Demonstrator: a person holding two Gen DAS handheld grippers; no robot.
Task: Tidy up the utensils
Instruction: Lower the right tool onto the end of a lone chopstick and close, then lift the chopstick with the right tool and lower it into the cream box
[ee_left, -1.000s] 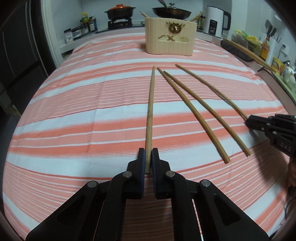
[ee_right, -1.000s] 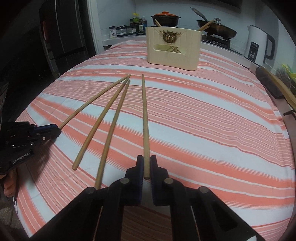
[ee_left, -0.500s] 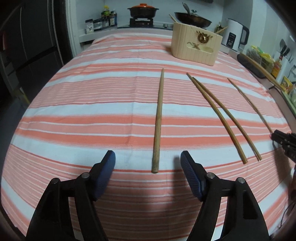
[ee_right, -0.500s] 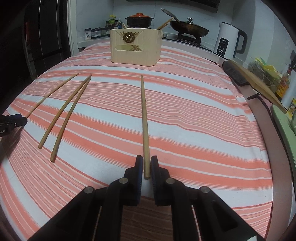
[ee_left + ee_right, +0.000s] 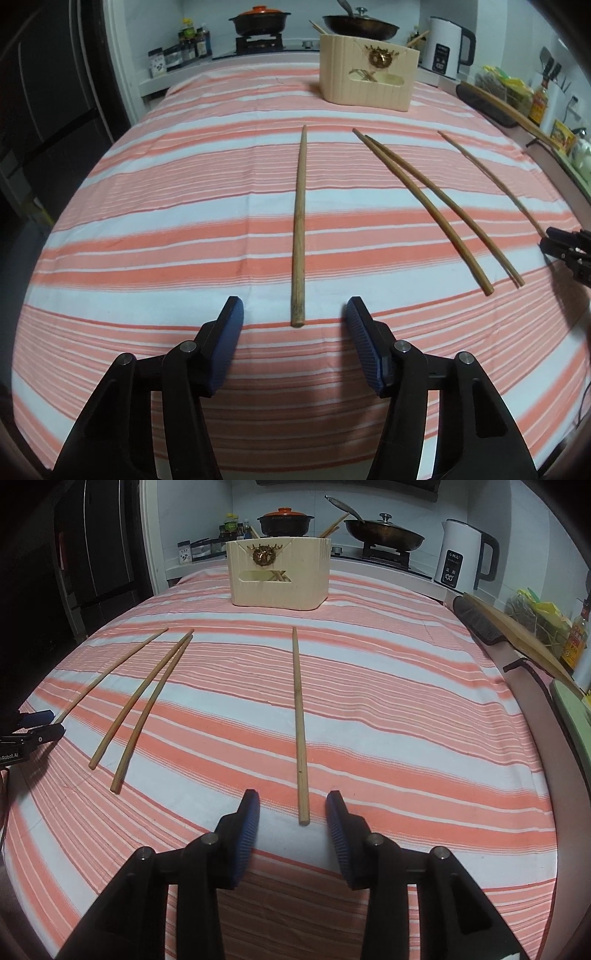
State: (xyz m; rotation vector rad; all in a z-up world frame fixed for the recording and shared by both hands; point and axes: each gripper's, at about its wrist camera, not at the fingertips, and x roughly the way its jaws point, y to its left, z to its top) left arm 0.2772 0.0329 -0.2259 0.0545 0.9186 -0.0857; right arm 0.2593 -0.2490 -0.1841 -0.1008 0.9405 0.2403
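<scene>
- My left gripper (image 5: 294, 319) stands spread and is closing, pads clear of the chopstick (image 5: 298, 225) lying on the bench (image 5: 147, 206) between them.
- My right gripper (image 5: 292, 814) is opening; its chopstick (image 5: 299, 716) lies loose between the pads.
- Both point toward the holder (image 5: 279, 576); a pair (image 5: 142, 705) lies left of my right gripper.

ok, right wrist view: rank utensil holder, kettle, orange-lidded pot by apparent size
1. utensil holder, clearly largest, though also nearest.
2. kettle.
3. orange-lidded pot, smallest, but farthest back and partly hidden behind the holder, so true size is unsure.
</scene>
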